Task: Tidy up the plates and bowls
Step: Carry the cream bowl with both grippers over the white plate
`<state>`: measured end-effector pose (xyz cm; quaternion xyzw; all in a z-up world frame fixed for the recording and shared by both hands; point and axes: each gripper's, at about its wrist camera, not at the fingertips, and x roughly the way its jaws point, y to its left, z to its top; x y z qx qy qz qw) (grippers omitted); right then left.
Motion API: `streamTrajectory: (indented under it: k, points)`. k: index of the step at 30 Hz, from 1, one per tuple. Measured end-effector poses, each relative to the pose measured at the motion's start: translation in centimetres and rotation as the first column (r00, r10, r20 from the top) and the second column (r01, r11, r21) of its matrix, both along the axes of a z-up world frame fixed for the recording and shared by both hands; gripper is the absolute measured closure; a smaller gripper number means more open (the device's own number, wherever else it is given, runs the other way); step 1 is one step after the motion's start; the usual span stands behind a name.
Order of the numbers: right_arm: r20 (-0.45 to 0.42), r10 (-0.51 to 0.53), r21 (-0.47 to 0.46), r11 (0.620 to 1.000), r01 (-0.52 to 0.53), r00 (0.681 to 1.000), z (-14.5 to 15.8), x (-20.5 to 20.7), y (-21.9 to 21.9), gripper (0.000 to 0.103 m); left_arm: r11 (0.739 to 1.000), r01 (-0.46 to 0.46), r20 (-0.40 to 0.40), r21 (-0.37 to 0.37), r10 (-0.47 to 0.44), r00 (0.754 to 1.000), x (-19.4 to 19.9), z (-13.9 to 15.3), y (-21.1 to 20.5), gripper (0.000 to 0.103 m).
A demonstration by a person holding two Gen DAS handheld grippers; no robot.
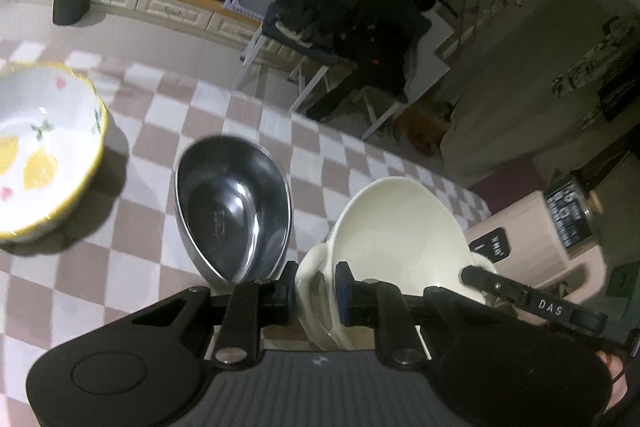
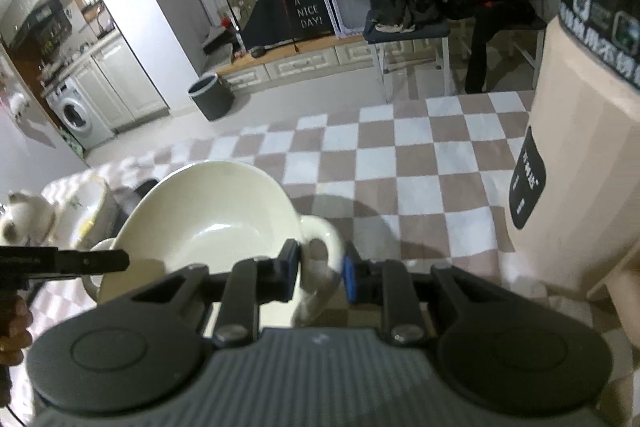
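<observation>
While both handles are pinched: cream bowl (image 1: pixel 400 227) hangs between the two hand-held grippers, just above the checked counter (image 1: pixel 160 247).
L hand-held gripper (image 1: pixel 316 291): jaws narrow, pads clamped on one cream loop handle (image 1: pixel 316 279) at bowl's near-left side in the left wrist view.
R hand-held gripper (image 2: pixel 322 275): jaws narrow too, pads squeezing the opposite loop handle (image 2: pixel 324 239); its black finger also shows at the far side of the bowl in the left wrist view.
Cream bowl, inside: nothing in it that shows, glossy, rim tilted toward the left wrist cam.
Steel bowl (image 1: pixel 234 215): on counter just beside cream bowl, on its left in the left wrist view; whether they touch, can't tell.
Floral bowl (image 1: pixel 44 155): yellow rim, lemon print, further left, well apart from the cream one.
Beige container (image 2: pixel 580 167): tall, black label, stands right of cream bowl in the right wrist view, near counter edge.
Bkgd: dark bin (image 2: pixel 212 97) on floor, washing machine (image 2: pixel 76 113) far left, "HAVE A NICE DAY!" sign (image 2: pixel 306 7).
</observation>
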<state>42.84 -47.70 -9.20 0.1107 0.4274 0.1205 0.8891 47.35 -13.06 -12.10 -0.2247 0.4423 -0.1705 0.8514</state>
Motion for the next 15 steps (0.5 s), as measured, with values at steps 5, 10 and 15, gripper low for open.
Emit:
streamTrajectory:
  k: [5, 10, 15]
  points:
    - [0.031, -0.006, 0.026, 1.0, 0.005, 0.999, 2.5, -2.0, 1.1, 0.078, 0.999, -0.015, 0.037, 0.031, 0.014, 0.999, -1.8, 2.9, 1.2, 0.082]
    - [0.065, -0.006, 0.043, 0.999, 0.003, 0.998, 5.5, -4.4, 2.2, 0.079, 0.999, -0.023, 0.071, 0.034, 0.02, 0.997, -4.4, 6.0, 3.1, 0.081]
    - [0.076, -0.008, 0.053, 0.999, 0.004, 0.997, 8.0, -6.8, 3.8, 0.079, 0.998, -0.029, 0.092, 0.051, 0.024, 0.995, -7.4, 9.0, 4.6, 0.081]
